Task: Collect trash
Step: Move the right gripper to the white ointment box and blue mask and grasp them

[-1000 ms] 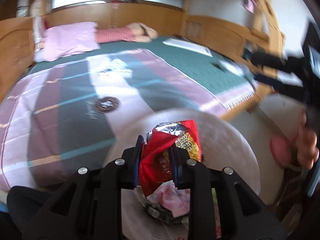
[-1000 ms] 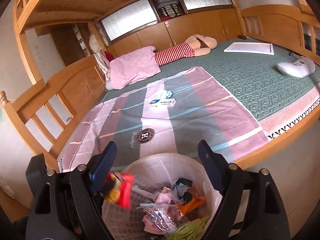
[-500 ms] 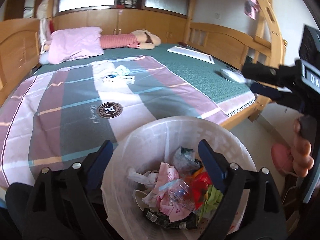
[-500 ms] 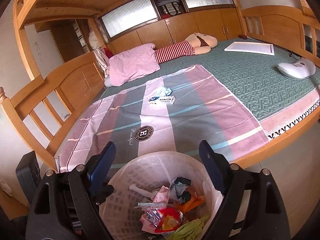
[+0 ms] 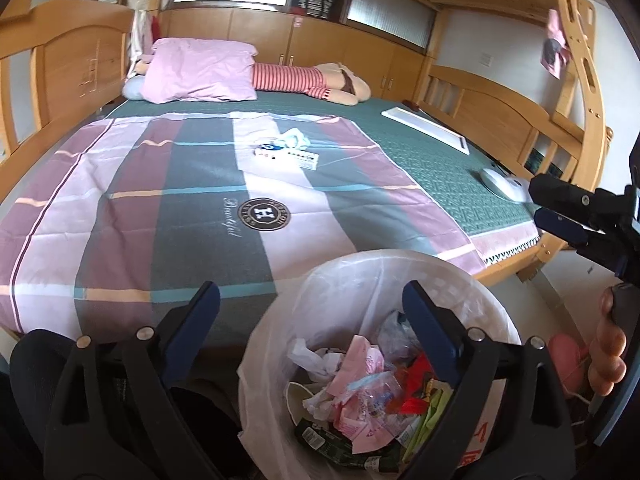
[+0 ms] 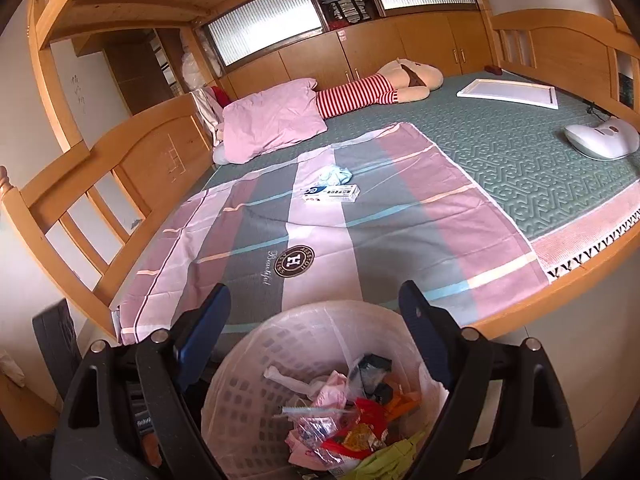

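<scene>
with both the left gripper [image 5: 311,300] and right gripper [image 6: 314,300] spread apart and empty above the bin [image 6: 256,360], the small box [image 6: 331,193] and crumpled tissue [image 6: 335,175] lie far beyond the bin on the bedsheet [image 6: 400,232], looking light, the box best pinched across its narrow sides.

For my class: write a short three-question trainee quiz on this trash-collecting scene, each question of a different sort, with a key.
1. True or false: the left gripper holds a wrapper.
2. Which lies nearest the flat white box on the striped sheet? A pillow, B crumpled blue-white wrapper, C plush toy.
3. Fill in: the red snack wrapper lies in the ___.

Key: 1 false, both it and the right gripper are open and empty. 2 B. 3 trash bin.
</scene>
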`<state>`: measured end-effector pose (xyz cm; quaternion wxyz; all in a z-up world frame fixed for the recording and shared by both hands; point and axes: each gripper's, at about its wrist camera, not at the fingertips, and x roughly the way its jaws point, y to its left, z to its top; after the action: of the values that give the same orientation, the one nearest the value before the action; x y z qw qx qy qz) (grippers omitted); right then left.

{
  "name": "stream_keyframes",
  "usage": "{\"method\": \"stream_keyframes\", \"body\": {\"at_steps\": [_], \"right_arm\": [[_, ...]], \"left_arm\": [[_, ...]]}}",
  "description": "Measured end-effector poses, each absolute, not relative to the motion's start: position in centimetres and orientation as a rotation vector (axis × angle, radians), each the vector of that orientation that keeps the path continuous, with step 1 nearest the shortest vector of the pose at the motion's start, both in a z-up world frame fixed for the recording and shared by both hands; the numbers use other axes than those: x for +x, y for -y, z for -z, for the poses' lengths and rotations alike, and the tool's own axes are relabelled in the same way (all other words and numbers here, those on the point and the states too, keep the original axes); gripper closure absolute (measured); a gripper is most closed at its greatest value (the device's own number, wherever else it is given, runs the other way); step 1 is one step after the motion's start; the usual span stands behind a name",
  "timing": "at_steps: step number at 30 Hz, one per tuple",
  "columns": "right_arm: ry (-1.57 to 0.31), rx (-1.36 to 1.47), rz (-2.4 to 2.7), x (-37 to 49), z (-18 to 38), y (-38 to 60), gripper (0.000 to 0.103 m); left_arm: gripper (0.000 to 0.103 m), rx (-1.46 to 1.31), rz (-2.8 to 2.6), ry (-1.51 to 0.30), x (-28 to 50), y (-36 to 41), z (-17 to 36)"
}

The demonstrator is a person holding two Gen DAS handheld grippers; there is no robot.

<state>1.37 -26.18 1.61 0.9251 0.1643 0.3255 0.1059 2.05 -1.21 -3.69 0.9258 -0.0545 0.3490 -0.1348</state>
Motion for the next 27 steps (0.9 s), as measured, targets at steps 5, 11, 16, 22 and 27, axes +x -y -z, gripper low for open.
{"method": "stream_keyframes", "body": {"at_steps": [5,11,16,22,27], "right_arm": [[-0.644,0.329,-0.251,6.5,-3.4,25.2,0.015],[-0.733,0.307,-0.282,18.0,-2.3,22.4,0.015],[-0.839,0.344,-0.177,29.9,2.0,20.7,0.015],[-0.964,0.510,-0.074,40.3,8.4,20.1,0.015],[-1.033,0.480,0.034,47.0,12.7,18.6,0.015]], "left_arm": [[0.008,-0.156,0.193,-0.720,3.7,-1.2,4.3],[0.008,-0.272,0.102,-0.779,6.7,-5.3,6.7],[0.007,-0.225,0.060,-0.754,8.6,-7.4,8.2],[0.004,-0.385,0.131,-0.783,10.7,-10.1,10.3],[0.004,-0.342,0.148,-0.833,11.9,-8.5,11.2]]}}
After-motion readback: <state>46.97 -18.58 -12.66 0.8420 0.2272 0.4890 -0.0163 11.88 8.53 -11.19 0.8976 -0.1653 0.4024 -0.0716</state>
